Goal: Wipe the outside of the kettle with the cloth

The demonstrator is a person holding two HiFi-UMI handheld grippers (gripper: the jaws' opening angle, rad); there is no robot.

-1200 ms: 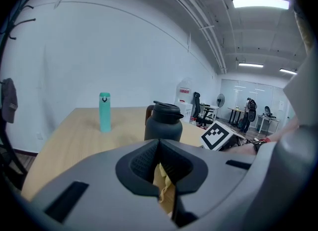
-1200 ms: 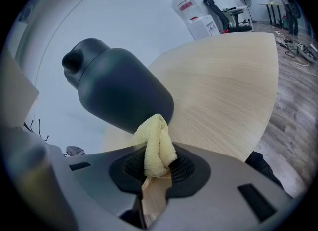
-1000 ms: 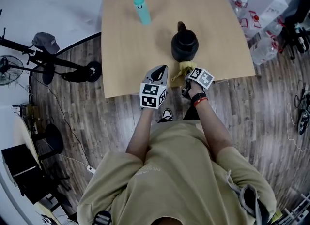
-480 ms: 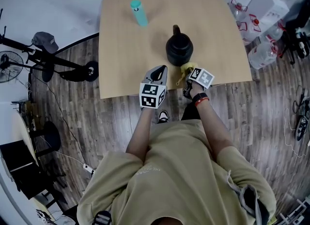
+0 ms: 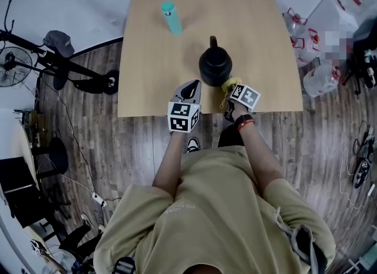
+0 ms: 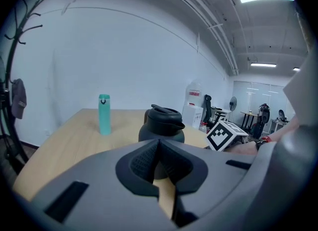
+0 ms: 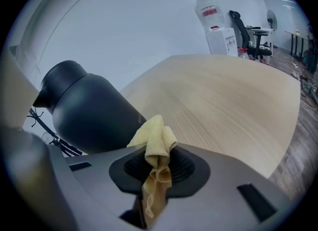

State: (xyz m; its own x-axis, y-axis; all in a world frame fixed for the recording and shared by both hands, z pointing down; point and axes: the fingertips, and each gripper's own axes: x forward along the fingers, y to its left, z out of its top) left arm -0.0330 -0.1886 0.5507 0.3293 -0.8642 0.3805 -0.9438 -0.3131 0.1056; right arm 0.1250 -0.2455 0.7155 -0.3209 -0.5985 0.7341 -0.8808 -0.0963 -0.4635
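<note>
We see the black kettle (image 5: 215, 66) standing upright near the middle of the wooden table (image 5: 153, 60), its lid on and its handle toward 12 o'clock in the head view; a teal bottle (image 5: 171, 17) stands upright at 11 o'clock from it, well apart.

The right tool (image 5: 230, 92) sits at 5 o'clock from the kettle, close to the table's near edge; its jaws are clenched on the yellow cloth (image 7: 156, 135). In the right gripper view a bunched fold of the cloth stands up above the jaws while a thinner tail hangs down between them. The kettle's dark rounded side fills the space at 10 o'clock from the cloth, just beside it; we cannot tell whether cloth and kettle touch.

The left tool (image 5: 191, 89) hovers at 7 o'clock from the kettle, over the table's near edge, apart from the kettle's body. In the left gripper view its 2 jaws are pressed together at the tips with nothing between them; only a sliver of table shows lower down. Past those jaws the kettle stands at 12 o'clock, the bottle at 11 o'clock, and the right tool's marker cube (image 6: 226, 134) at 2 o'clock.

A person in a khaki shirt holds both tools, standing on a wood-plank floor (image 5: 330, 143) at the table's 6 o'clock side.
</note>
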